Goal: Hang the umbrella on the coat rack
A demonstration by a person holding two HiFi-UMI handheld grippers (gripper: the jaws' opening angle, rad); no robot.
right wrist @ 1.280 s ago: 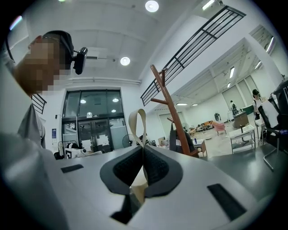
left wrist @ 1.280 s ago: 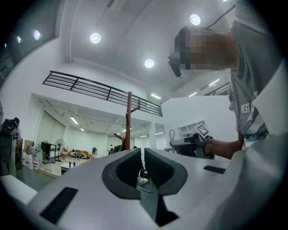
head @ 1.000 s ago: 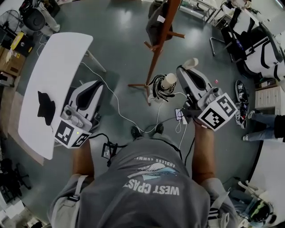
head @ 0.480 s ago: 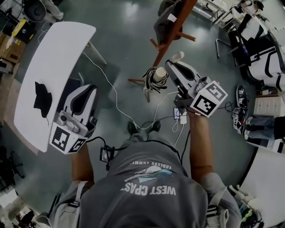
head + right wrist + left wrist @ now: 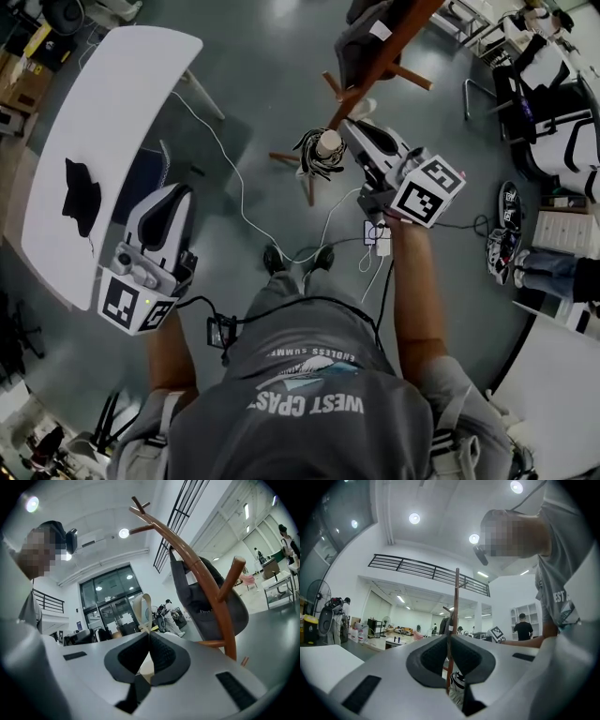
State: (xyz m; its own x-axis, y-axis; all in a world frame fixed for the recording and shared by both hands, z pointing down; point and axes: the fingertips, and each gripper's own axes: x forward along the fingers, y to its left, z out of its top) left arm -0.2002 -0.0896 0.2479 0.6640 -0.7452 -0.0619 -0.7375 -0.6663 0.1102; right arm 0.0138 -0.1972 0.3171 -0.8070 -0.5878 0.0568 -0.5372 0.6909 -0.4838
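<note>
In the head view the folded black-and-white umbrella point(image 5: 317, 155) with a beige handle hangs over the floor just beside the brown wooden coat rack point(image 5: 380, 64). My right gripper point(image 5: 351, 128) is shut on the umbrella's beige strap loop point(image 5: 142, 605), which sticks up from between the jaws of the right gripper point(image 5: 149, 635). The coat rack point(image 5: 202, 571) rises close on the right, with a dark bag point(image 5: 207, 597) hanging on it. My left gripper point(image 5: 176, 194) is low at the left, shut and holding nothing. Beyond the left gripper point(image 5: 449, 638) stands the rack's pole point(image 5: 456, 597).
A white table point(image 5: 112, 103) with a black object point(image 5: 81, 194) stands at the left. White cables point(image 5: 246, 211) and a power strip point(image 5: 377, 240) lie on the grey floor by the person's feet. Chairs point(image 5: 548, 103) and shoes point(image 5: 503, 244) crowd the right side.
My right gripper has carried the umbrella up and closer to the coat rack's pole. The left gripper has drifted down and back toward the person.
</note>
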